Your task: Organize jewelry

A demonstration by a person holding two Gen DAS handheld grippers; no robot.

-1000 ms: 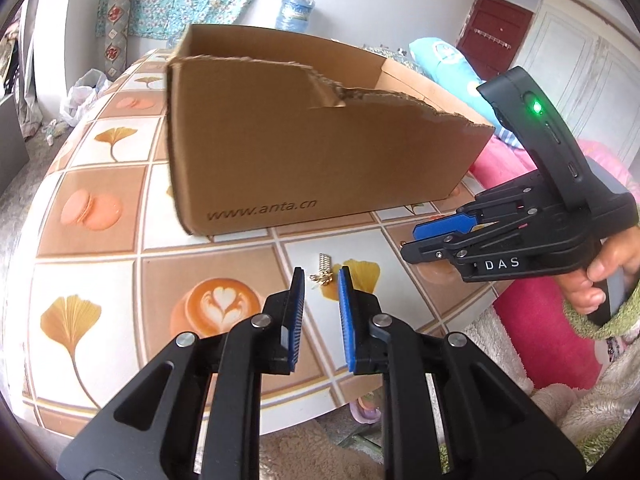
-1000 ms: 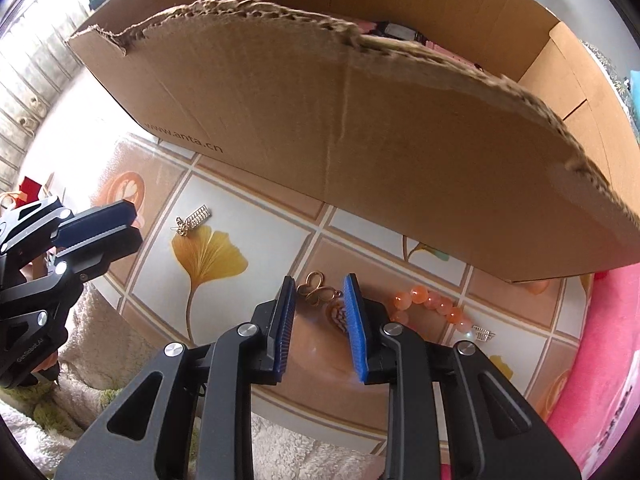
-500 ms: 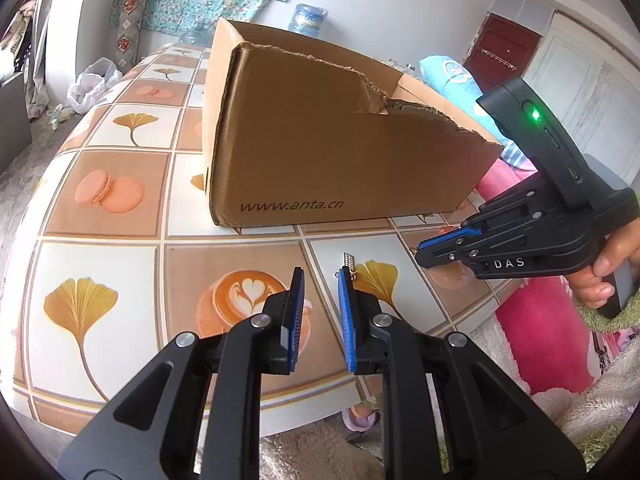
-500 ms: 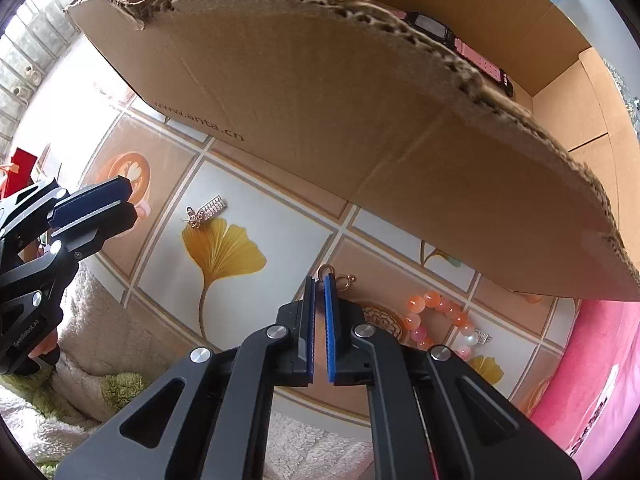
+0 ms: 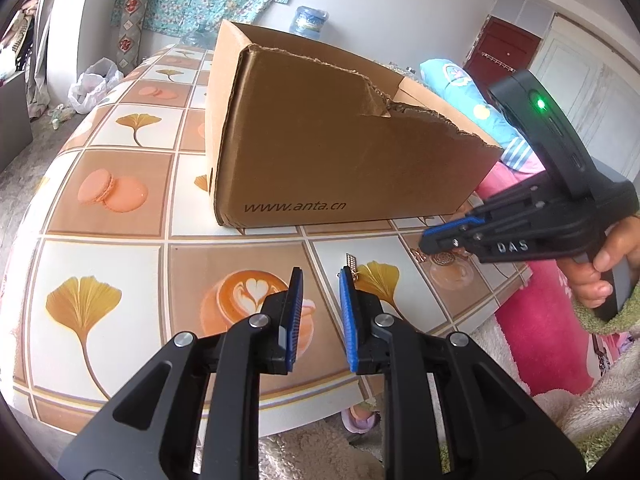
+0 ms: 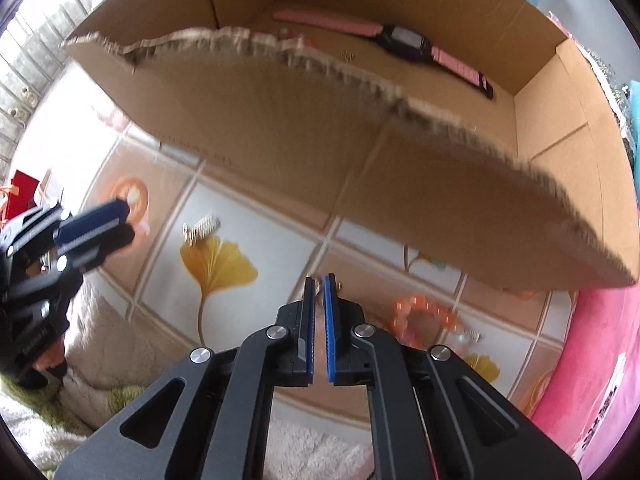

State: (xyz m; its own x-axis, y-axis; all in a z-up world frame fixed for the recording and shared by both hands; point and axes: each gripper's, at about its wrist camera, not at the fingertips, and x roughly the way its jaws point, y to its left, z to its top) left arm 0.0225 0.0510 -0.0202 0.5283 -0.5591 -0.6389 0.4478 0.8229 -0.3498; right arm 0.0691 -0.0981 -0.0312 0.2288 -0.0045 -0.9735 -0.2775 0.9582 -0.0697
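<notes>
Moved: right claw [image 6: 319,280] has risen off the bench [image 5: 120,256] since earlier, clamped on what seems a gold pendant [image 6: 318,282].
Left claw [image 5: 320,276]: opening, empty.
Earring [image 5: 352,262]: near left claw, on bench.
Box [image 5: 340,160]: far side.

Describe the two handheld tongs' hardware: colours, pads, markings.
Both are matte black with triangular cut-out arms, silver pivot screws and ribbed blue pads. The left tongs and right tongs match; the right body reads "DAS" and carries a black module with a green light. A fuzzy green sleeve cuff covers that wrist.
</notes>
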